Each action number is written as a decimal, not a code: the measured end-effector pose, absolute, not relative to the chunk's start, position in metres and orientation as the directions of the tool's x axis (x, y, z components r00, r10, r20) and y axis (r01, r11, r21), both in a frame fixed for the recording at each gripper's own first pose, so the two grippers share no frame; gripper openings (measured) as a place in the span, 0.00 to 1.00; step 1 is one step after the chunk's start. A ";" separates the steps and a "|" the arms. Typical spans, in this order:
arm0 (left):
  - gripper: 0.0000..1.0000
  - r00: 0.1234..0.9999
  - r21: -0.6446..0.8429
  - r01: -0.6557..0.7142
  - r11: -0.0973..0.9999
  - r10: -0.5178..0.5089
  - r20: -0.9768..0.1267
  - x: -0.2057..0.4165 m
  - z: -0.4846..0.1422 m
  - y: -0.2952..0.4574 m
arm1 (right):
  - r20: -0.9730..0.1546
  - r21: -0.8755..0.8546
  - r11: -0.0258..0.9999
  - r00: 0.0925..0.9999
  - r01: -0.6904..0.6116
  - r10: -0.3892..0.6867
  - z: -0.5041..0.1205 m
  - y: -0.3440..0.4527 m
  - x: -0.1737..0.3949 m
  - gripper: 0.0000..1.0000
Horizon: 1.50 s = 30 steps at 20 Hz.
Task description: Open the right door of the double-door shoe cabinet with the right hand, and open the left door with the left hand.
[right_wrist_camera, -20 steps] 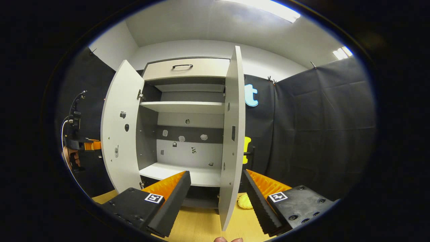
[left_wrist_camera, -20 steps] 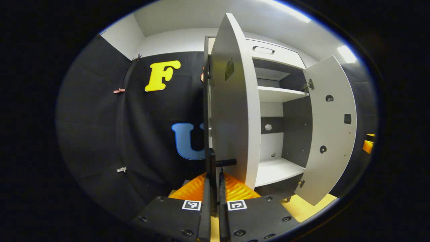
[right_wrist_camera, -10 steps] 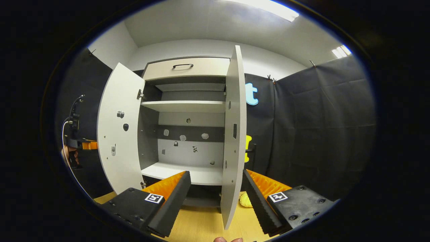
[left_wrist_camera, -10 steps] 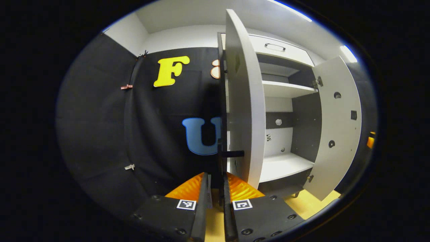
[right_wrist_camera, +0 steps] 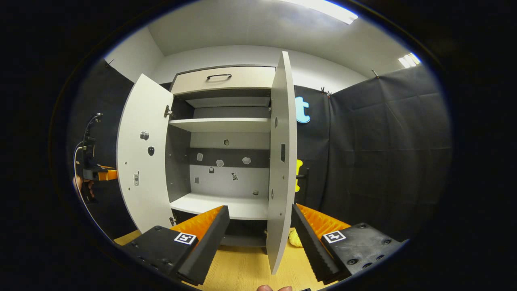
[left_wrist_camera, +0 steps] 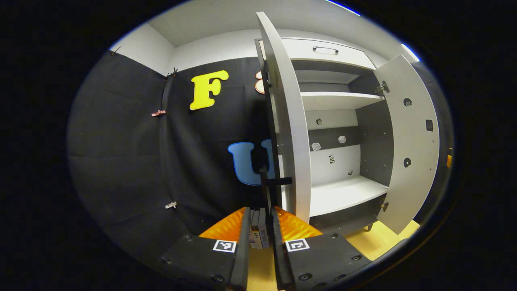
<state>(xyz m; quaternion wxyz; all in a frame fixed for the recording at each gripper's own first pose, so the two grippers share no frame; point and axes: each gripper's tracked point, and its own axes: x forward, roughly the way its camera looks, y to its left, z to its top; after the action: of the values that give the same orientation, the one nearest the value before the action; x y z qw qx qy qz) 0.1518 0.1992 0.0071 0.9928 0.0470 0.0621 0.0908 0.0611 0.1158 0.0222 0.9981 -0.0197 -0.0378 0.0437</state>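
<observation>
Nearest us in the left gripper view, our left tongs (left_wrist_camera: 259, 230) sit nearly pressed together, a slim dark gap between the fingers; whether they pinch the left door's handle (left_wrist_camera: 277, 181) just ahead, we cannot tell. Our right tongs (right_wrist_camera: 260, 226) are spread wide astride the right door (right_wrist_camera: 281, 161), touching nothing. Beyond, the shoe cabinet (right_wrist_camera: 226, 141) stands on the tabletop (right_wrist_camera: 242, 268) with both doors open, the left door (right_wrist_camera: 143, 153) swung wide.

Booth evenly lit by ceiling light panels (right_wrist_camera: 323, 9), sharp focus, straight edges bowed by fisheye distortion, shadows kept soft
</observation>
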 end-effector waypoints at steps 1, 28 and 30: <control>0.38 0.974 0.103 -0.189 0.977 0.199 -0.107 0.147 0.010 0.200 | 0.073 -0.042 0.995 0.993 -0.086 0.089 0.022 0.115 0.061 0.98; 0.76 0.988 0.042 -0.140 0.989 0.142 -0.066 0.069 0.016 0.114 | 0.094 -0.019 0.988 0.983 -0.153 0.155 0.039 0.151 0.065 0.98; 0.76 0.989 0.042 -0.133 0.990 0.135 -0.063 0.068 0.016 0.109 | 0.098 -0.016 0.987 0.982 -0.158 0.159 0.042 0.153 0.064 0.98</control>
<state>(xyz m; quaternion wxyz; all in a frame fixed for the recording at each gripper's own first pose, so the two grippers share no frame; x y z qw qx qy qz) 0.0675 0.1087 0.0161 0.9970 0.0189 0.0328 0.0673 0.0642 0.1533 0.0421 0.9956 -0.0041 -0.0497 0.0795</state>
